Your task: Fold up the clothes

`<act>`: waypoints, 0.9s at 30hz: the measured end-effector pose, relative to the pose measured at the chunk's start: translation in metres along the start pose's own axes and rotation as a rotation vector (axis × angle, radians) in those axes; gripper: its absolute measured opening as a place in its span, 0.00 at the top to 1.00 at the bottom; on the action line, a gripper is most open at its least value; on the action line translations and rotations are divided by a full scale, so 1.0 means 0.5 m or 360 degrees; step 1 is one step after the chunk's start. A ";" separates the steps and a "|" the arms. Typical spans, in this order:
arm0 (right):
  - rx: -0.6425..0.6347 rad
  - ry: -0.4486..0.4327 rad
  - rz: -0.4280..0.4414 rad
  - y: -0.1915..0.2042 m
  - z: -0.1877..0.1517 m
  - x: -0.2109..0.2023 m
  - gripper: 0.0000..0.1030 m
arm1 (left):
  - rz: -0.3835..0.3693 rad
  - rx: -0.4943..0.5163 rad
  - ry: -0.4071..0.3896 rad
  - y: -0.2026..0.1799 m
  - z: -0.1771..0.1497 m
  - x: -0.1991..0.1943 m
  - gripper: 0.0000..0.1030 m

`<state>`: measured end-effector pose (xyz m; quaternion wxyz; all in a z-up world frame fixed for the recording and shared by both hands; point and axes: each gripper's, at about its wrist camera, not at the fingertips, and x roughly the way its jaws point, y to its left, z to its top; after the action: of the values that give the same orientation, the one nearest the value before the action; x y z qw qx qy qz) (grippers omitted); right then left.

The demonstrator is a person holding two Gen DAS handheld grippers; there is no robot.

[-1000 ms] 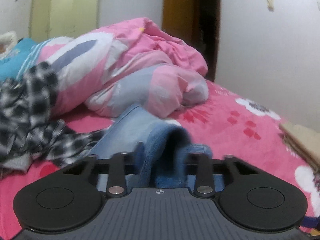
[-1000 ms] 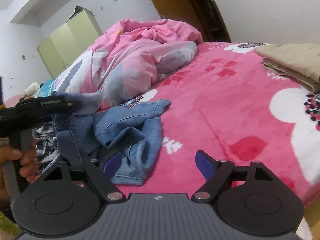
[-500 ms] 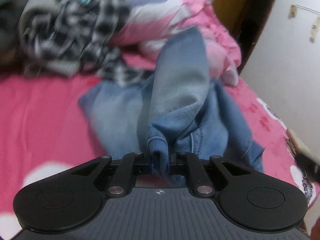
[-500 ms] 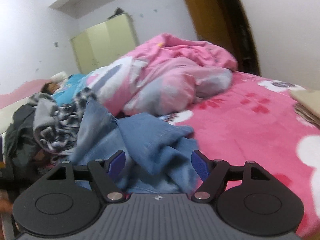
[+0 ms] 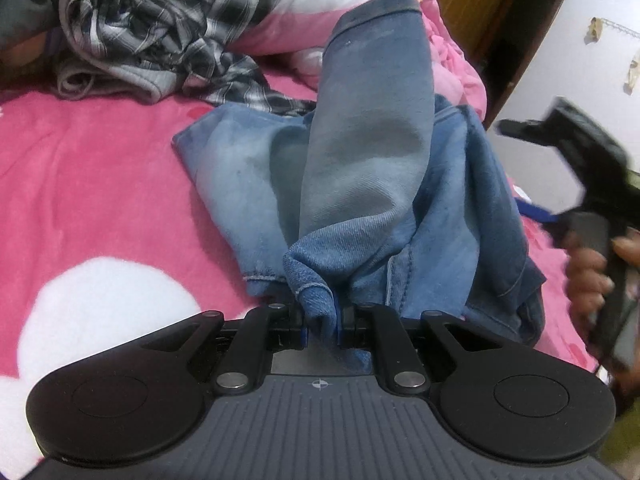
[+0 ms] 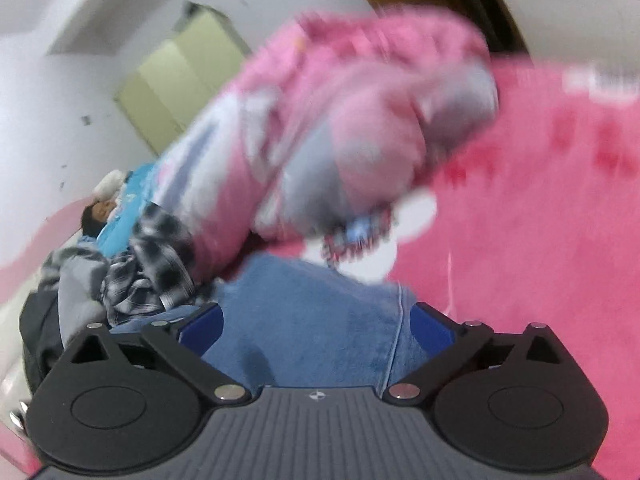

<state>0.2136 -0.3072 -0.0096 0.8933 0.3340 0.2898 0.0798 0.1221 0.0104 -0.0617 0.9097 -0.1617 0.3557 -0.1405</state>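
Pink bed cover (image 5: pixel 100 184) spreads wide beneath everything, and the jeans (image 5: pixel 360 160) lie crumpled on it just ahead of both sets of fingers. Left gripper (image 5: pixel 322 322) is clenched on a hem, one leg draped away from the fingertips. Right gripper (image 6: pixel 316 326) has just spread its jaws wide, denim between them, pads not pressing. Best move, I'd judge: find the matching hem, pinch it, then draw both level and taut.
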 end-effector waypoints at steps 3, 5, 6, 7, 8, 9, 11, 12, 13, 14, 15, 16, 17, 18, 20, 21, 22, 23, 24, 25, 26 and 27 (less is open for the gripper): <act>-0.0058 0.0089 0.0059 -0.002 -0.033 0.002 0.22 | 0.0004 -0.0008 0.0011 0.010 -0.007 0.002 0.89; -0.0147 0.0079 0.0053 0.001 -0.065 -0.029 0.35 | -0.0008 -0.0009 0.0005 0.016 -0.011 0.000 0.88; -0.0153 0.0083 0.0056 -0.004 -0.080 -0.048 0.45 | -0.0016 -0.0010 0.0000 0.019 -0.013 -0.002 0.87; -0.0156 0.0089 0.0061 -0.009 -0.096 -0.067 0.54 | -0.0024 -0.0010 -0.0004 0.022 -0.014 -0.003 0.87; -0.0159 0.0094 0.0065 -0.013 -0.111 -0.087 0.58 | -0.0032 -0.0010 -0.0009 0.025 -0.016 -0.005 0.86; -0.0162 0.0100 0.0069 -0.018 -0.126 -0.106 0.64 | -0.0042 -0.0007 -0.0016 0.027 -0.018 -0.007 0.85; -0.0197 0.0123 0.0078 -0.026 -0.155 -0.133 0.71 | -0.0059 0.0005 -0.0040 0.030 -0.020 -0.018 0.84; -0.0231 0.0134 0.0074 -0.029 -0.173 -0.146 0.73 | -0.0060 0.0015 -0.0052 0.030 -0.020 -0.025 0.78; -0.0252 0.0140 0.0066 -0.028 -0.185 -0.153 0.74 | -0.0060 0.0025 -0.0066 0.030 -0.019 -0.035 0.75; -0.0263 0.0143 0.0056 -0.029 -0.195 -0.157 0.75 | -0.0056 0.0034 -0.0083 0.029 -0.016 -0.045 0.68; -0.0264 0.0148 0.0055 -0.033 -0.204 -0.159 0.75 | -0.0052 0.0042 -0.0102 0.028 -0.013 -0.055 0.63; -0.0250 0.0152 0.0055 -0.039 -0.212 -0.162 0.76 | -0.0045 0.0050 -0.0129 0.027 -0.007 -0.065 0.61; -0.0237 0.0156 0.0053 -0.045 -0.218 -0.163 0.76 | -0.0038 0.0055 -0.0164 0.024 0.002 -0.075 0.54; -0.0226 0.0159 0.0051 -0.051 -0.224 -0.165 0.77 | -0.0027 0.0061 -0.0205 0.020 0.016 -0.081 0.44; -0.0211 0.0162 0.0050 -0.061 -0.232 -0.170 0.77 | 0.0000 0.0078 -0.0289 0.008 0.049 -0.091 0.34; -0.0211 0.0162 0.0056 -0.065 -0.234 -0.174 0.77 | 0.0018 0.0100 -0.0333 -0.002 0.069 -0.093 0.31; -0.0209 0.0160 0.0063 -0.067 -0.236 -0.181 0.77 | 0.0039 0.0128 -0.0374 -0.015 0.088 -0.093 0.29; -0.0212 0.0155 0.0067 -0.070 -0.237 -0.190 0.77 | 0.0062 0.0161 -0.0421 -0.029 0.110 -0.091 0.23; -0.0215 0.0149 0.0070 -0.073 -0.237 -0.199 0.77 | 0.0080 0.0203 -0.0461 -0.042 0.129 -0.086 0.11; -0.0216 0.0139 0.0071 -0.077 -0.238 -0.208 0.77 | 0.0099 0.0260 -0.0483 -0.054 0.149 -0.078 0.04; -0.0216 0.0128 0.0070 -0.082 -0.238 -0.217 0.77 | 0.0118 0.0323 -0.0484 -0.067 0.172 -0.063 0.00; -0.0211 0.0117 0.0072 -0.089 -0.238 -0.229 0.77 | 0.0135 0.0384 -0.0474 -0.080 0.195 -0.046 0.00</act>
<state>0.0496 -0.3140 -0.0575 0.9001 0.2776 0.3090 0.1312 0.1676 0.0015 0.0357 0.9702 -0.0555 0.2043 -0.1182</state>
